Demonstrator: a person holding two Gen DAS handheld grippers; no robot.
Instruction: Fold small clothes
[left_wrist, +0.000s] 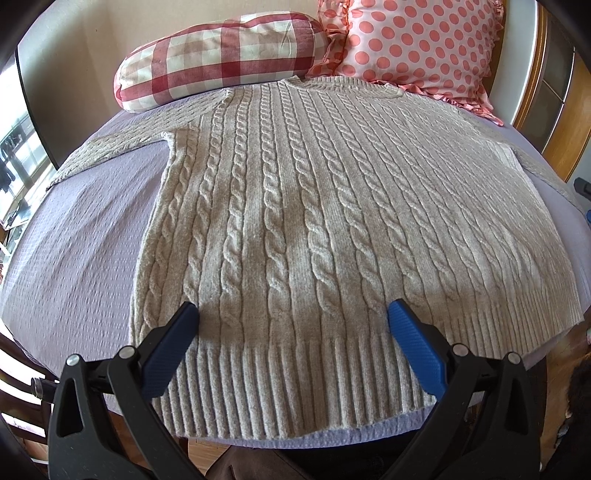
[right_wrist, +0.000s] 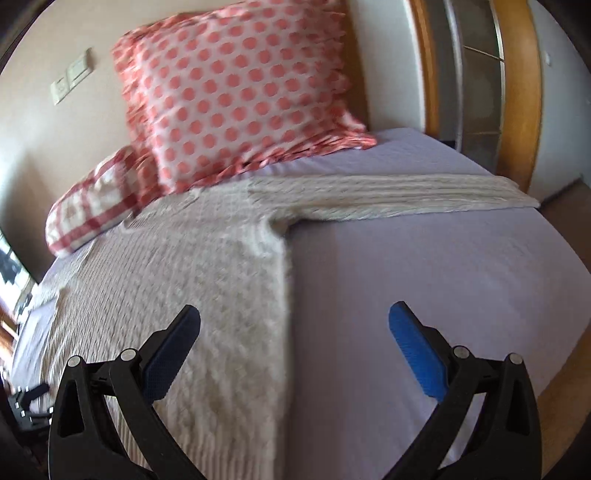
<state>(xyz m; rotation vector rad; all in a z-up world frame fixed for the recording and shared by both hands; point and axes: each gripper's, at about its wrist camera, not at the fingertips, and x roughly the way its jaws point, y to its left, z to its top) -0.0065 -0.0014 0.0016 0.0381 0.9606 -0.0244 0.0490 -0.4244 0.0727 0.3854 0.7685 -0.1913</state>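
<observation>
A beige cable-knit sweater (left_wrist: 314, 206) lies flat on the lilac bedspread (left_wrist: 81, 251), hem toward me, both sleeves spread out to the sides. My left gripper (left_wrist: 293, 314) is open and empty, hovering over the ribbed hem. In the right wrist view the sweater (right_wrist: 192, 295) fills the left half, with its right sleeve (right_wrist: 406, 195) stretched toward the bed's right edge. My right gripper (right_wrist: 293, 315) is open and empty, above the sweater's right side edge. This view is motion-blurred.
A red-and-white checked bolster (left_wrist: 218, 59) and a pink polka-dot pillow (left_wrist: 417, 48) lie at the head of the bed, touching the sweater's collar. A wooden door frame (right_wrist: 517, 96) stands to the right. Bare bedspread (right_wrist: 424, 277) lies right of the sweater.
</observation>
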